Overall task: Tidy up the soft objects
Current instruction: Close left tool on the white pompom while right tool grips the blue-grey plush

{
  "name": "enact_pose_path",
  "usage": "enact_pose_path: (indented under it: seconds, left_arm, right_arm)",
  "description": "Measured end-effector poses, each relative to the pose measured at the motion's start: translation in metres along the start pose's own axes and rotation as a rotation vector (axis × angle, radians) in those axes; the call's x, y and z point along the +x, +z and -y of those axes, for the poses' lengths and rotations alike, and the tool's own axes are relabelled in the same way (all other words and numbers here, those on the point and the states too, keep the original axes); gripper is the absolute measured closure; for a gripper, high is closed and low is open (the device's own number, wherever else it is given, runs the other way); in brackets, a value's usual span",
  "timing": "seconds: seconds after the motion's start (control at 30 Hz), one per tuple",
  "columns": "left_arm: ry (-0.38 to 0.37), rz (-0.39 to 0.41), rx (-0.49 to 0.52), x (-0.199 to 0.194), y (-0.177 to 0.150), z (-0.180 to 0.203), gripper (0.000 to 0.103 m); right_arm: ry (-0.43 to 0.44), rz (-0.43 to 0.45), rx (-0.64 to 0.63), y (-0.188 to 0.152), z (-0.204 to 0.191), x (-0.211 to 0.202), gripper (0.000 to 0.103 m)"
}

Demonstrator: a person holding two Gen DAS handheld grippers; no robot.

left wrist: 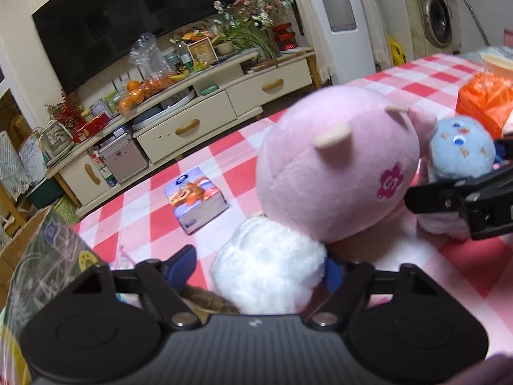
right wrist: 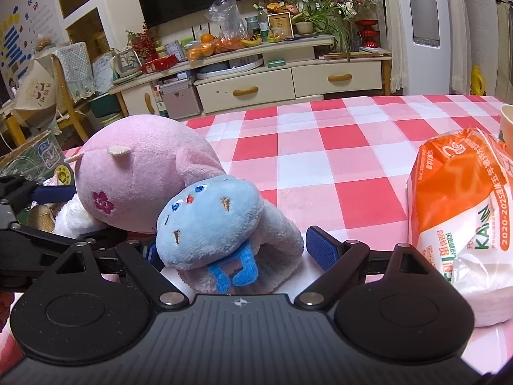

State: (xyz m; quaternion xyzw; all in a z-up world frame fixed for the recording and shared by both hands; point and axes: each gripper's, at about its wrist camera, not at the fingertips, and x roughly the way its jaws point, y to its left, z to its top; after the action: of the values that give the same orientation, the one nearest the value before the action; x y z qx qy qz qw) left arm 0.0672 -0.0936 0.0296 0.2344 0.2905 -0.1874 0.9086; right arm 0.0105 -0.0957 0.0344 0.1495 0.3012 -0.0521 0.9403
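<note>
A big pink plush (left wrist: 336, 160) lies on the red-and-white checked table (left wrist: 243, 147), also in the right wrist view (right wrist: 138, 173). A white fluffy toy (left wrist: 269, 272) sits between the open fingers of my left gripper (left wrist: 259, 269), under the pink plush. A light blue plush with a grey body (right wrist: 218, 224) stands right of the pink one, between the open fingers of my right gripper (right wrist: 237, 253); it also shows in the left wrist view (left wrist: 461, 150). The right gripper's finger (left wrist: 449, 199) reaches in from the right there.
A printed tissue box (left wrist: 195, 199) lies on the table to the left. An orange-and-white pack of tissues (right wrist: 461, 211) lies at the right. A cardboard box (left wrist: 48, 263) stands at the table's left edge. A TV stand (right wrist: 256, 64) is behind the table.
</note>
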Motion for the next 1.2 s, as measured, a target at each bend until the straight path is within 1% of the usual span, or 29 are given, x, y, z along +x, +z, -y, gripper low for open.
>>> enact_pose_path:
  seconds: [0.03, 0.07, 0.13, 0.2, 0.23, 0.4, 0.43, 0.5, 0.6, 0.67, 0.77, 0.9, 1.07, 1.2]
  left_arm:
    - [0.001, -0.003, 0.012, 0.002, 0.0, 0.002, 0.035]
    - [0.0, -0.007, 0.021, 0.004, 0.0, 0.002, 0.041]
    - [-0.006, -0.018, 0.013, 0.008, -0.001, 0.0, 0.043]
    - [-0.013, -0.021, 0.006, 0.009, -0.003, 0.0, 0.05]
    - [-0.015, -0.018, 0.008, 0.008, -0.003, 0.0, 0.052]
    - [-0.027, -0.021, -0.016, 0.002, -0.006, -0.002, 0.062]
    - [-0.027, -0.022, -0.022, 0.001, -0.007, -0.002, 0.062]
    - [-0.033, -0.025, -0.046, -0.003, -0.008, -0.004, 0.065]
    - [-0.043, -0.033, -0.091, -0.008, -0.009, -0.008, 0.067]
    - [-0.059, -0.045, -0.132, -0.012, -0.011, -0.013, 0.067]
    - [-0.09, -0.055, -0.199, -0.019, -0.014, -0.022, 0.068]
    - [-0.133, -0.062, -0.254, -0.029, -0.018, -0.03, 0.068]
    - [-0.181, -0.045, -0.314, -0.046, -0.023, -0.043, 0.068]
    - [-0.209, -0.015, -0.344, -0.062, -0.024, -0.052, 0.068]
  right_arm:
    - [0.003, 0.001, 0.001, 0.0, 0.0, 0.0, 0.0]
    - [0.007, 0.001, 0.002, 0.001, 0.001, 0.001, 0.0]
    - [0.014, 0.004, 0.003, 0.001, 0.001, 0.001, 0.003]
    - [0.016, 0.008, 0.004, 0.003, 0.001, 0.001, 0.008]
    - [0.018, 0.01, 0.005, 0.003, 0.001, 0.001, 0.011]
    - [0.025, 0.016, -0.002, 0.005, 0.001, 0.0, 0.033]
    - [0.028, 0.017, 0.0, 0.005, 0.002, 0.0, 0.036]
    - [0.026, 0.018, 0.007, 0.006, 0.003, 0.0, 0.047]
    - [0.028, 0.018, 0.015, 0.006, 0.003, 0.0, 0.054]
    - [0.025, 0.018, 0.013, 0.006, 0.003, -0.001, 0.057]
    - [0.022, 0.019, 0.016, 0.006, 0.002, -0.003, 0.059]
    - [0.017, 0.024, 0.02, 0.004, 0.001, -0.007, 0.06]
    - [-0.002, 0.047, 0.038, 0.003, 0.003, -0.016, 0.061]
    - [-0.022, 0.071, 0.045, 0.002, 0.002, -0.023, 0.062]
